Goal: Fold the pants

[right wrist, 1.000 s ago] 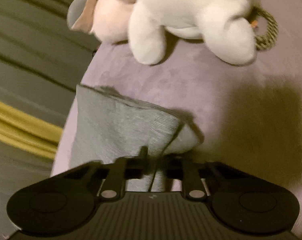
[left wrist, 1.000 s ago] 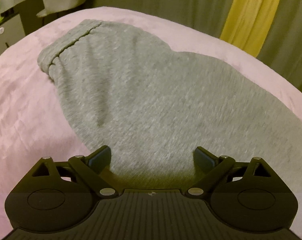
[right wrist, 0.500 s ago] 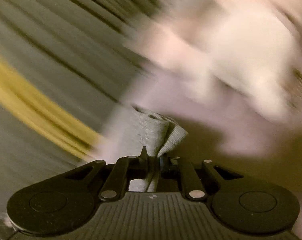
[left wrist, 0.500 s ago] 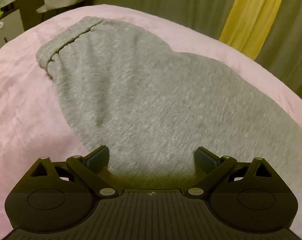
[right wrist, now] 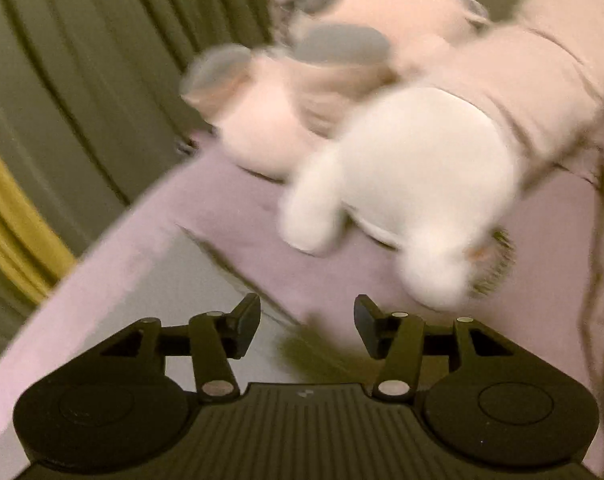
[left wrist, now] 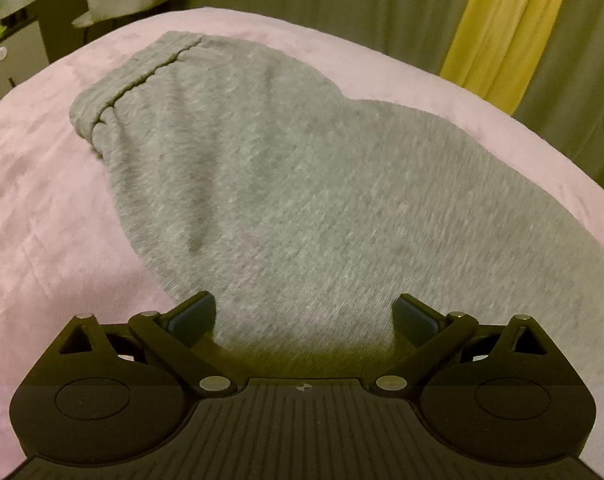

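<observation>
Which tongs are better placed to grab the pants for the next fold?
Left. The left tongs sit open right over the pants; the right tongs are opening, empty, facing the plush toys.

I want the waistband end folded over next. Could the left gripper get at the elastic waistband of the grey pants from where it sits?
Probably yes. The left gripper is open over the pants, and only flat grey cloth lies between it and the waistband at the far end. Nothing blocks that path, though it would need a forward reach.
</observation>
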A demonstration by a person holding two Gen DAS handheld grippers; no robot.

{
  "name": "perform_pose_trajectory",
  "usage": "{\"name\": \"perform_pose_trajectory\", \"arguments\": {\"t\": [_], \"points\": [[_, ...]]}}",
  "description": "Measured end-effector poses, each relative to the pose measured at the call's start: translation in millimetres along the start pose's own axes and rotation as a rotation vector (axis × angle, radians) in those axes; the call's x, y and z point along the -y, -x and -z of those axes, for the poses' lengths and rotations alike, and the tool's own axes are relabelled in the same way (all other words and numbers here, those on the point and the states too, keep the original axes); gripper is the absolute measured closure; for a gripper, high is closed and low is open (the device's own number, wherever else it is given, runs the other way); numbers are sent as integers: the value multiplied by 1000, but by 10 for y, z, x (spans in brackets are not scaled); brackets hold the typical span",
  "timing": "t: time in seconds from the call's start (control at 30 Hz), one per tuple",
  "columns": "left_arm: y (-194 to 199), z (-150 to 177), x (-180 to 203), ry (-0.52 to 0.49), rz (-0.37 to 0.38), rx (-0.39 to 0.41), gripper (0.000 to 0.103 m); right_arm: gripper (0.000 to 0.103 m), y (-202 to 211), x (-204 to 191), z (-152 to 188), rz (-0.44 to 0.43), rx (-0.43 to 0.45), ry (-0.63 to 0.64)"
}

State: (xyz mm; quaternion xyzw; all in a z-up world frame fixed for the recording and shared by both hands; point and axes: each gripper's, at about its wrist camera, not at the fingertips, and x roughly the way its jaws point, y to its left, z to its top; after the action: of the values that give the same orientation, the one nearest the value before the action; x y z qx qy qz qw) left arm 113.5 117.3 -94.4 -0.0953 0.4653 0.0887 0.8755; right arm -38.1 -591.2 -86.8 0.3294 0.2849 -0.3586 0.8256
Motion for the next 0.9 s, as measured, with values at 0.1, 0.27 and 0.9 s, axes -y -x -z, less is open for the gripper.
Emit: {"name": "perform_pose_trajectory", "arguments": {"t": [0.1, 0.27, 0.9], "points": [[3, 5, 3, -2, -2, 1, 2, 56, -300, -269, 95, -63, -101, 59], [7, 3, -27, 7, 7, 1, 2, 58, -750, -451, 336, -19, -243, 78], [-587, -434, 1031, -283, -63, 34, 0, 4, -704, -686, 515, 91, -185, 156]]}}
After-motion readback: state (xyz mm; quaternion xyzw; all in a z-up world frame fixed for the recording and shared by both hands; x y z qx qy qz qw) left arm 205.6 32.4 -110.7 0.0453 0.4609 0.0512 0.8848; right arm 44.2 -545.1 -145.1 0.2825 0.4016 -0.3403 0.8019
